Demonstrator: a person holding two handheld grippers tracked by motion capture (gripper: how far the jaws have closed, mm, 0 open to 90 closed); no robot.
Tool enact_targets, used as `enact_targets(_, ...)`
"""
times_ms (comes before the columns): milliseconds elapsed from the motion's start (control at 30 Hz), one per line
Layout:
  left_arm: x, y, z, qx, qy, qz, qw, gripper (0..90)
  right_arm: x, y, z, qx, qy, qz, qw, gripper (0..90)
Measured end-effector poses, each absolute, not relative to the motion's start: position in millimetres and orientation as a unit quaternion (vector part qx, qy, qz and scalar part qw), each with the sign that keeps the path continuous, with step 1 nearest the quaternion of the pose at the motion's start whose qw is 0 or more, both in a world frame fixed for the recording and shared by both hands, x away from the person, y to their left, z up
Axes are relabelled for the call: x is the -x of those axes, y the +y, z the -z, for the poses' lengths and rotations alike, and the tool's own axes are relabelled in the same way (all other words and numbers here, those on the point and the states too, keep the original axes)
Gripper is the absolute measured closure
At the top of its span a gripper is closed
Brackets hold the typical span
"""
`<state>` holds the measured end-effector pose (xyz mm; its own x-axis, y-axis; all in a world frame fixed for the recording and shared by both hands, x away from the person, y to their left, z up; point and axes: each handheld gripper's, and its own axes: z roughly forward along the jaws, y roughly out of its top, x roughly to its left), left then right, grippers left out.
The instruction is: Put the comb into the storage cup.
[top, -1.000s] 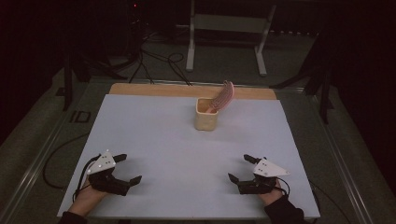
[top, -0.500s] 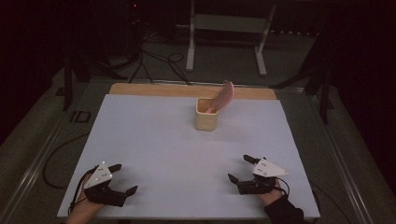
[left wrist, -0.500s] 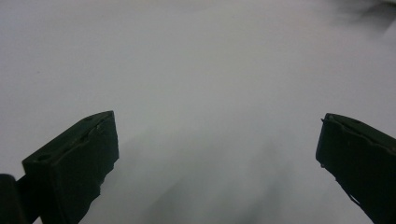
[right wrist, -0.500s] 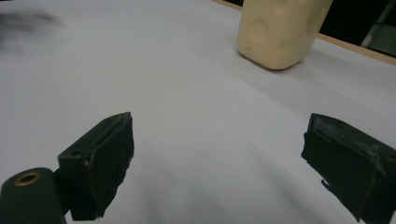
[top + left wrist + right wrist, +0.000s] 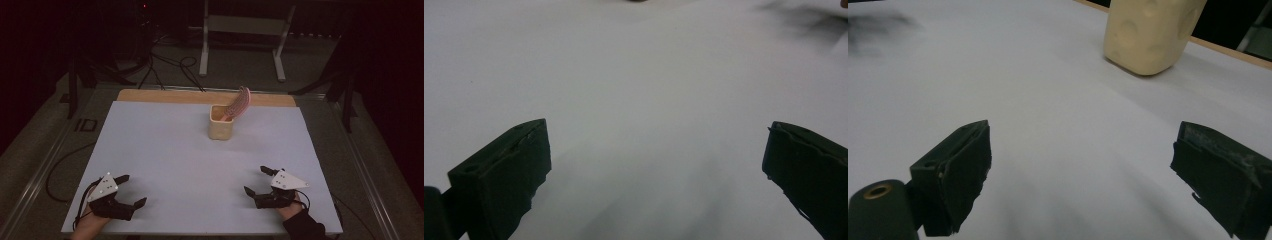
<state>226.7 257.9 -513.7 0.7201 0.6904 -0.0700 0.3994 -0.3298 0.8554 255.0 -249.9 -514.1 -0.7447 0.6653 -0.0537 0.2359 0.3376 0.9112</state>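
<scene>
A cream cup (image 5: 221,123) stands at the far middle of the white table sheet (image 5: 170,150), with a pink comb-like thing (image 5: 239,103) leaning out of it to the right. The same cup (image 5: 1149,31) appears at the top of the right gripper view. My left gripper (image 5: 132,191) rests open at the near left corner, nothing between its jaws (image 5: 654,165). My right gripper (image 5: 258,180) lies open at the near right, also with nothing in it (image 5: 1083,170). Both are far from the cup.
A wooden strip (image 5: 200,96) borders the sheet's far edge. Beyond the table stand a metal frame (image 5: 245,30) and loose cables (image 5: 170,65) on the dark floor. A cable (image 5: 60,165) trails off the left side.
My left gripper has moved back toward the near edge and a little left. The right gripper, cup and comb have stayed put.
</scene>
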Motion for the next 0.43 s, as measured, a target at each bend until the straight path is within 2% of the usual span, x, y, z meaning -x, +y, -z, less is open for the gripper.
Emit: enact_targets(433, -226.2, 255.2, 513.7, -0.804, 0.332, -0.152, 0.470, 0.0, -255.1, -250.0, 514.5, -0.286, 0.791, -0.498, 0.213, 8.9)
